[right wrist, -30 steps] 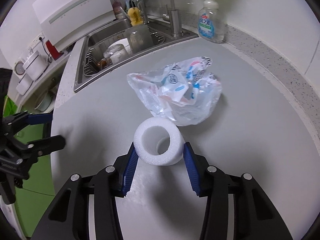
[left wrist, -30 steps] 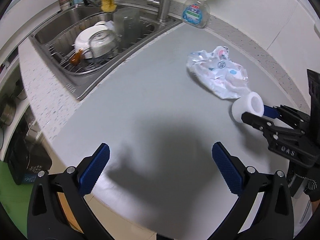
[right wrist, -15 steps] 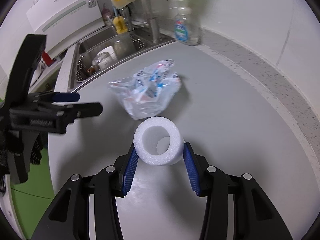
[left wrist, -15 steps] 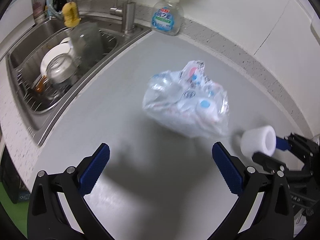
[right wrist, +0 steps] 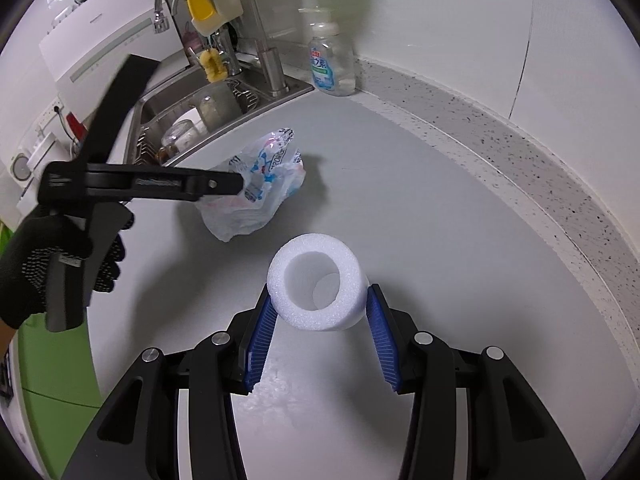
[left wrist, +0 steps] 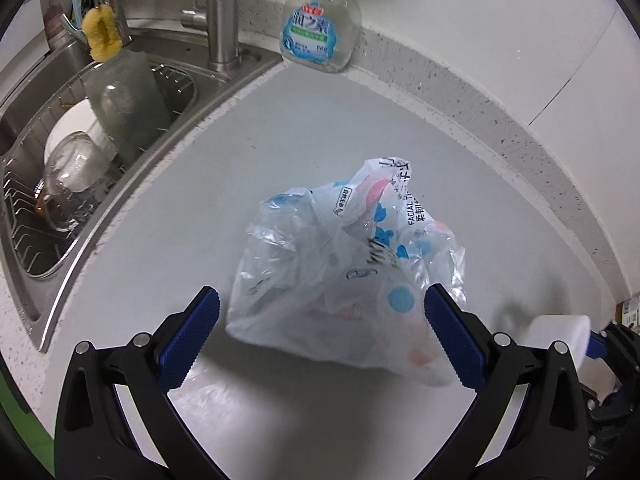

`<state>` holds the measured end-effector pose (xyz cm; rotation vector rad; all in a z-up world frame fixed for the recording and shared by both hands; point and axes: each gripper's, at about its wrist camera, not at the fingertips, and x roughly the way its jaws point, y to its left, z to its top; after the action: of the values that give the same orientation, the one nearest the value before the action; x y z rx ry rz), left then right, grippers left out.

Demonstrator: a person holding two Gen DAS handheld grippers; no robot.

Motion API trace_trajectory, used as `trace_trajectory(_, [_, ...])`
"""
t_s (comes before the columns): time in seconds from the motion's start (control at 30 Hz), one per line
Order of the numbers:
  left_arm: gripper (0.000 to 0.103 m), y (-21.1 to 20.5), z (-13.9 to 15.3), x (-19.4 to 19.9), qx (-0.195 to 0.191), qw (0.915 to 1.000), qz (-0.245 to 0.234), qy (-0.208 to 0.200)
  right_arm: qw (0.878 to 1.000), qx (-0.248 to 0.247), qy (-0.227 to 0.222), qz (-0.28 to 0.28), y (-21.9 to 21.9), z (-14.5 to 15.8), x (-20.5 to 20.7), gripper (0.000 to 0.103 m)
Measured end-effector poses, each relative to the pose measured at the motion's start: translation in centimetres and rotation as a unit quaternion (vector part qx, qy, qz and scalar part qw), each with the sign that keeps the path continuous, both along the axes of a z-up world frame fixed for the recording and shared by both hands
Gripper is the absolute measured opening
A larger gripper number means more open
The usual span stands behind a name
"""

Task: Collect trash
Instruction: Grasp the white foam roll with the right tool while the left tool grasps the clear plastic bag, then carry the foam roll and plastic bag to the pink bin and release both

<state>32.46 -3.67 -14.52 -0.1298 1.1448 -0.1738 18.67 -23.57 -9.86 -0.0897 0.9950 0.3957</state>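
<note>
Straddling the crumpled plastic bag (left wrist: 344,280), the left gripper (left wrist: 318,332) hangs with its blue pads spread wide, one on each side of the film and neither pressing on it. The bag lies on the grey surface (left wrist: 320,132), well clear of the sink (left wrist: 48,184) and of the soap bottle (left wrist: 318,28) at the back wall. The right gripper (right wrist: 320,320) is clamped on a white foam ring (right wrist: 316,282), which it carries above the surface, just beside the bag.

Judging from this, the bag grasp is where things could fail. The film is thin, slippery and puffed with air, so pads closing from this far apart may only squeeze it flat and let it slide out, or catch a single loose fold that tears or slips free on the lift. The right pad (left wrist: 452,340) sits close to the bag's edge, so the closing pinch may fall off-centre and push the bag aside. Foam is soft: a tighter squeeze could crush the ring, a looser one drop it. With both grippers this near, they could knock together.
</note>
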Motion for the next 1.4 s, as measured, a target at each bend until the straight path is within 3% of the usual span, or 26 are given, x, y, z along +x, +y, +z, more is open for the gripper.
trace_trajectory(0.13, [0.100, -0.5, -0.9, 0.4, -0.004, 1.0000, 0.002, 0.007, 1.000, 0.003, -0.002, -0.001, -0.2, 0.1, 0.1, 0.045])
trace_trajectory(0.17, [0.094, -0.7, -1.1, 0.4, -0.004, 1.0000, 0.001, 0.005, 1.000, 0.003, -0.003, -0.001, -0.2, 0.1, 0.2, 0.045])
trace_trajectory(0.2, [0.082, -0.8, -1.1, 0.3, 0.002, 1.0000, 0.002, 0.004, 1.000, 0.004, -0.005, -0.001, -0.3, 0.2, 0.1, 0.045])
trace_trajectory(0.27, [0.075, -0.7, -1.0, 0.1, 0.002, 1.0000, 0.005, -0.002, 1.000, 0.007, -0.006, -0.002, -0.5, 0.3, 0.1, 0.045])
trace_trajectory(0.37, [0.039, -0.1, -0.5, -0.3, 0.016, 0.9998, 0.011, -0.011, 1.000, 0.008, -0.007, -0.002, -0.7, 0.3, -0.2, 0.045])
trace_trajectory(0.43, [0.032, 0.3, -0.3, -0.6, 0.010, 0.9999, 0.008, -0.012, 1.000, 0.008, -0.008, -0.001, -0.5, 0.2, -0.2, 0.045])
trace_trajectory(0.5, [0.011, 0.6, -0.1, -1.0, 0.016, 0.9997, 0.009, -0.017, 1.000, 0.008, -0.008, 0.002, -0.3, 0.3, -0.3, 0.045])
trace_trajectory(0.83, [0.010, 1.6, 2.5, -4.5, -0.002, 0.9990, 0.011, -0.044, 0.999, 0.011, -0.025, 0.020, 0.9, 1.6, -1.2, 0.045])
trace_trajectory(1.0, [0.010, 3.0, 4.3, -7.2, 0.006, 0.9982, 0.016, -0.058, 0.999, 0.012, -0.035, 0.035, 2.3, 2.7, -2.1, 0.045])
trace_trajectory(1.4, [0.010, 11.9, 8.6, -19.8, 0.044, 0.9925, 0.075, -0.087, 0.992, 0.021, -0.049, 0.110, 10.5, 4.2, -6.8, 0.045])
